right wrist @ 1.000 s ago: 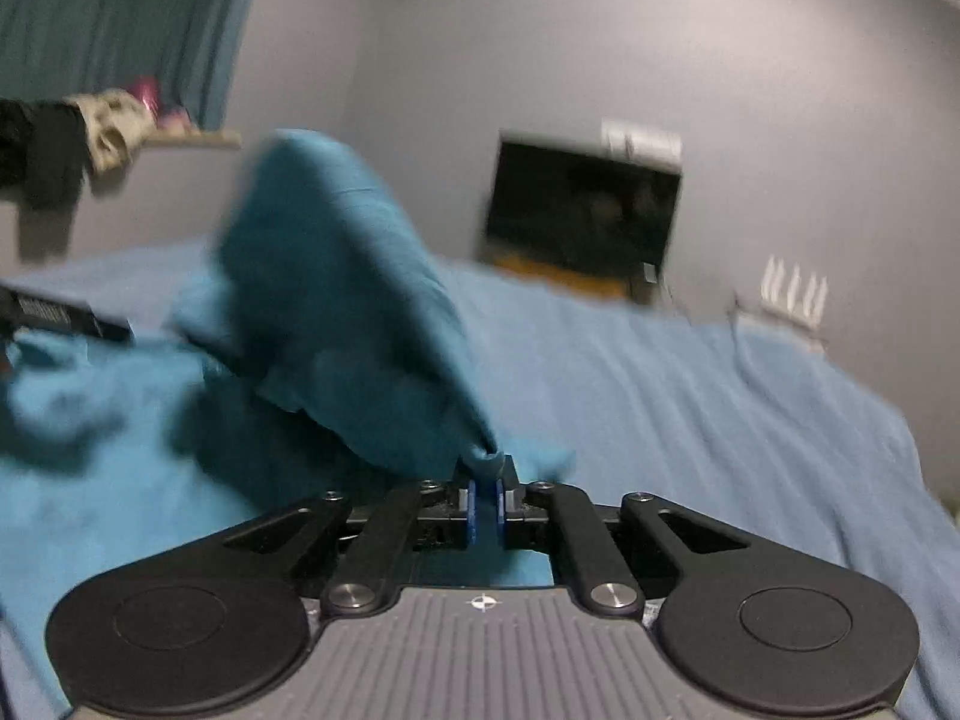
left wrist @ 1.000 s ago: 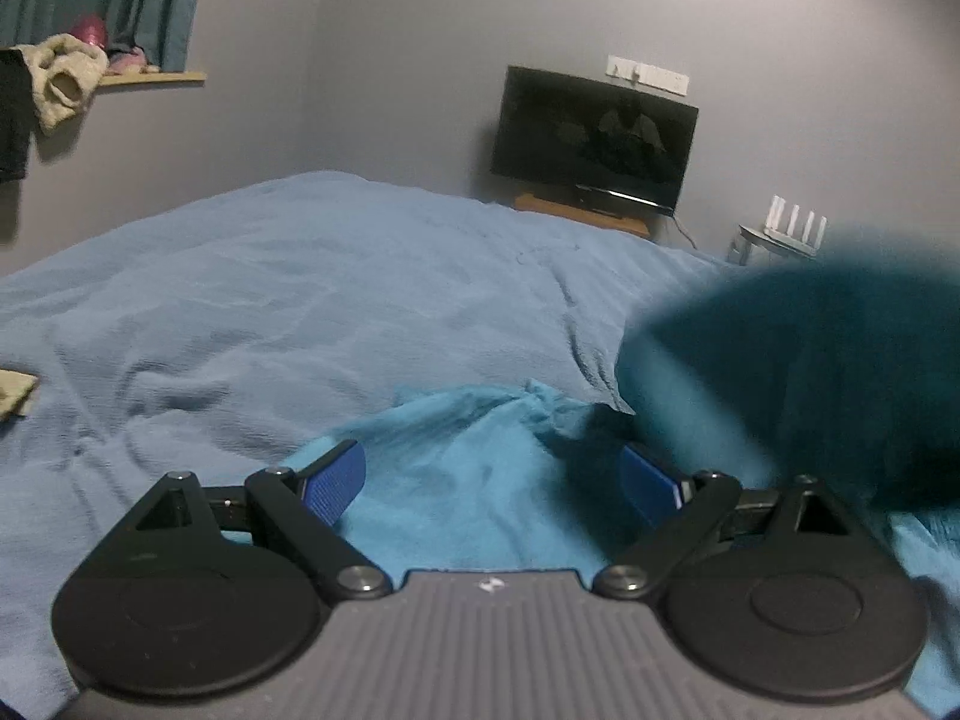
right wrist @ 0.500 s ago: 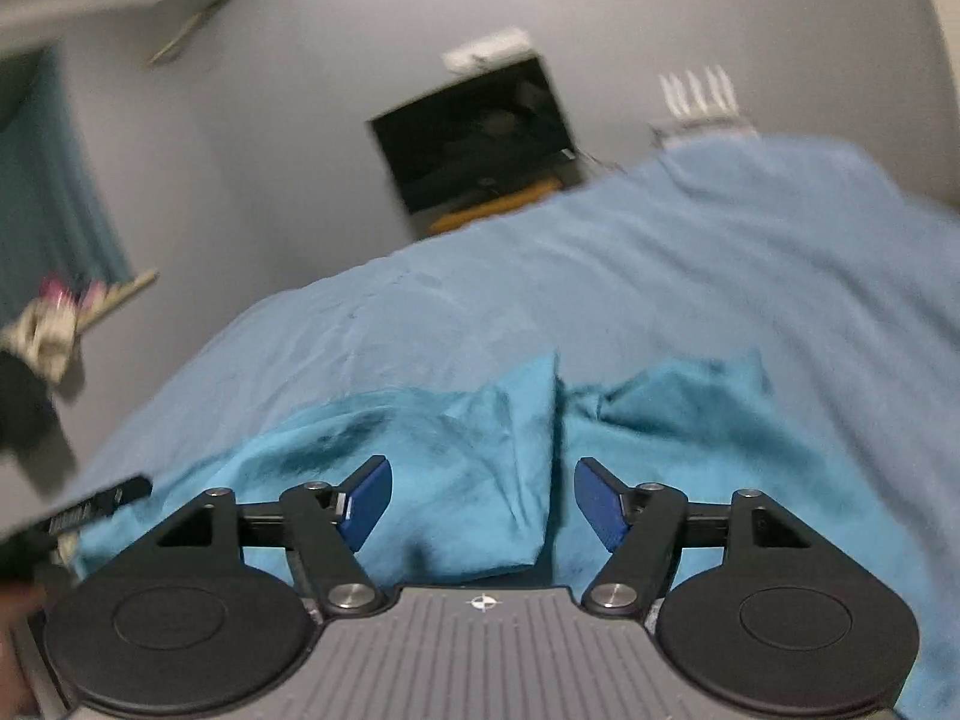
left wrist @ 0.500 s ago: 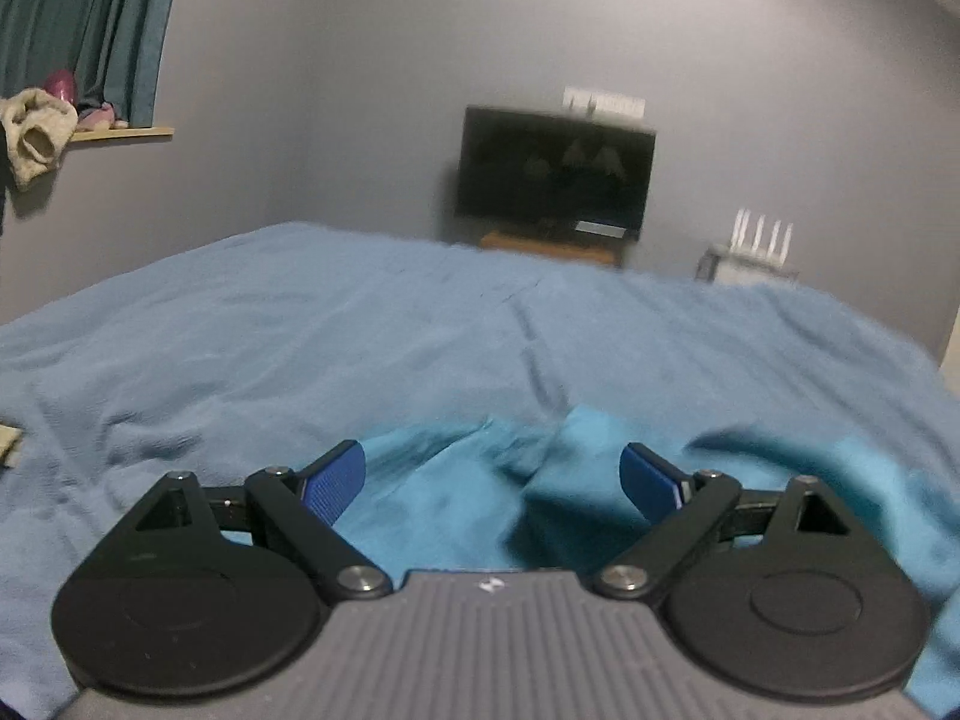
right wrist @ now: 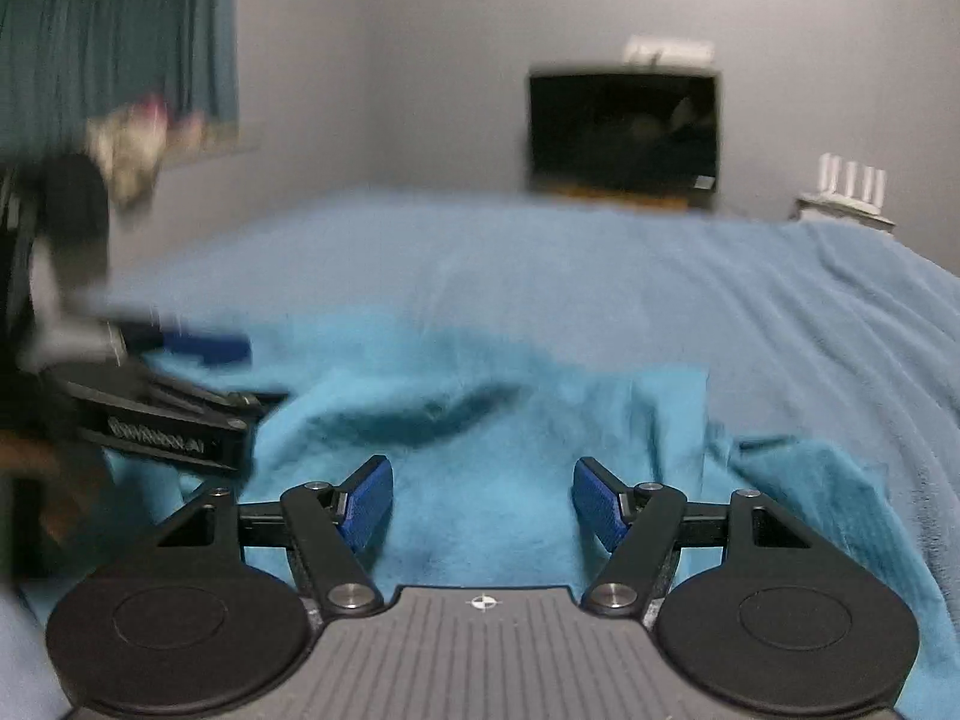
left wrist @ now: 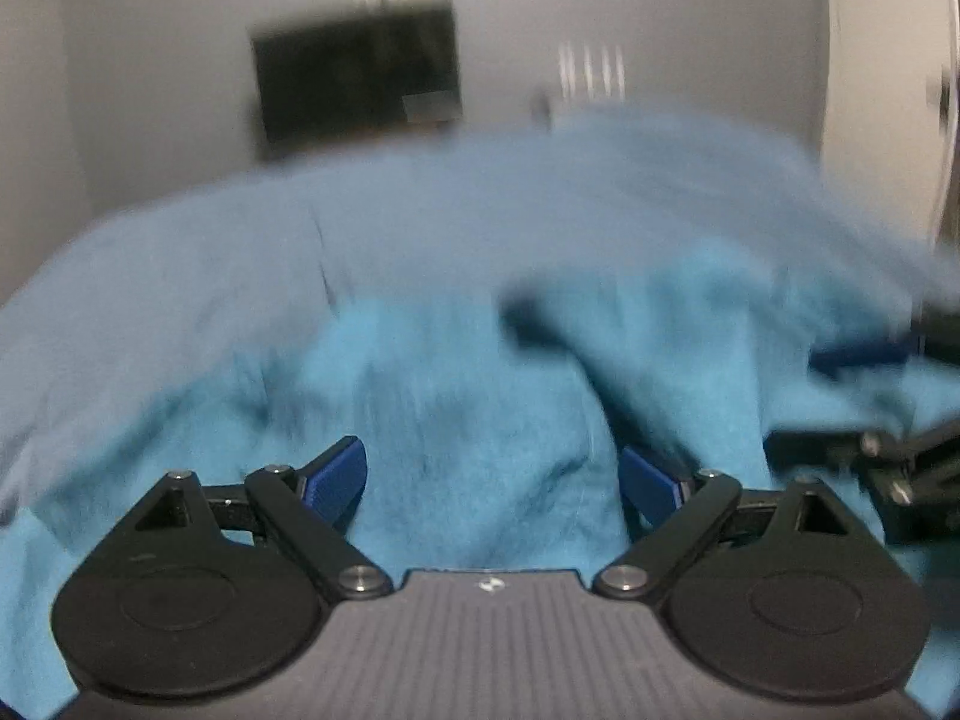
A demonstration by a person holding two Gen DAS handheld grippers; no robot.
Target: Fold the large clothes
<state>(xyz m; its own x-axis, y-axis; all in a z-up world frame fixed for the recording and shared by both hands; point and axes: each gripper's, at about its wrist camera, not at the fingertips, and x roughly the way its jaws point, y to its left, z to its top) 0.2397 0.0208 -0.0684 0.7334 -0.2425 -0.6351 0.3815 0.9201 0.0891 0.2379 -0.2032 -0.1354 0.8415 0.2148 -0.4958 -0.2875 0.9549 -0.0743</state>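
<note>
Both claws released: left claw (left wrist: 492, 477) and right claw (right wrist: 483, 501) over the motion-blurred turquoise garment (right wrist: 516, 420), edges cut off.

Bed (right wrist: 630, 276) covered edge to edge by a pale blue textured blanket (right wrist: 780, 324), creased in long ridges toward the right side. Directly on the blanket, at the near end: one brighter turquoise garment (right wrist: 480, 480), spread in rumpled folds, with a dark hollow across its middle and an upright fold edge at its right. In the left wrist view, same garment (left wrist: 468, 420) on same blanket (left wrist: 180, 276), blurred, with a raised ridge right of centre.
</note>
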